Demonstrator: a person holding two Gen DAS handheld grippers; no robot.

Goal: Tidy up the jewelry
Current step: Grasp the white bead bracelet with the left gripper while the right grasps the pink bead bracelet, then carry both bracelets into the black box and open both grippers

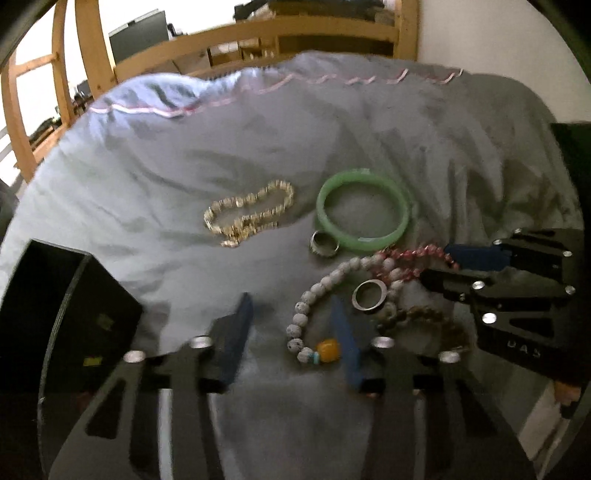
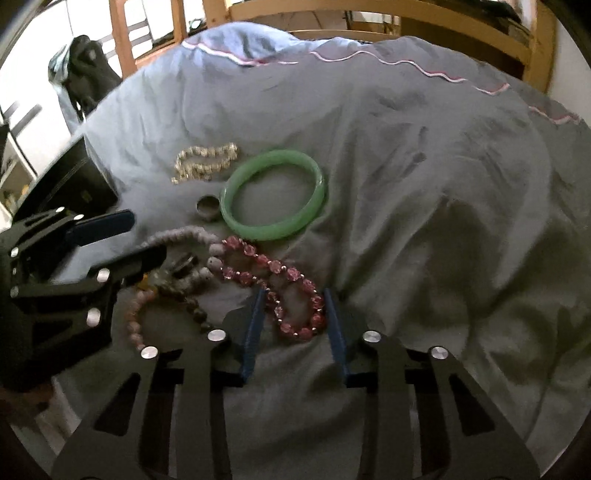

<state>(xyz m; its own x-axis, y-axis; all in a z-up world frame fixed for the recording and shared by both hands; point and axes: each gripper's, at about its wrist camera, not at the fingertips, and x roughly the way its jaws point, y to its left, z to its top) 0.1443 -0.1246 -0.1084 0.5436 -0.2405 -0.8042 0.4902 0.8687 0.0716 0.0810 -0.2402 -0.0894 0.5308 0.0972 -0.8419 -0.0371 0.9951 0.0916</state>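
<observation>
Jewelry lies on a grey-blue bedsheet (image 1: 147, 192). My left gripper (image 1: 291, 306) is open, with part of the white bead bracelet (image 1: 306, 295) and its amber bead (image 1: 328, 349) between the blue fingers, which do not press it. The right gripper (image 2: 294, 295) is open and straddles the lower loop of the pink bead bracelet (image 2: 291, 275). Farther off lie a green bangle (image 1: 369, 242), a gold chain bracelet (image 1: 251, 214) and two silver rings (image 1: 325, 245) (image 1: 369, 293). A brown bead bracelet (image 1: 424, 314) sits by the right gripper (image 1: 439, 264).
A black box (image 1: 55, 314) stands at the left edge of the sheet. A wooden bed frame (image 1: 295, 33) runs behind the bedding. In the right wrist view the left gripper (image 2: 136, 238) reaches in from the left over the bead pile.
</observation>
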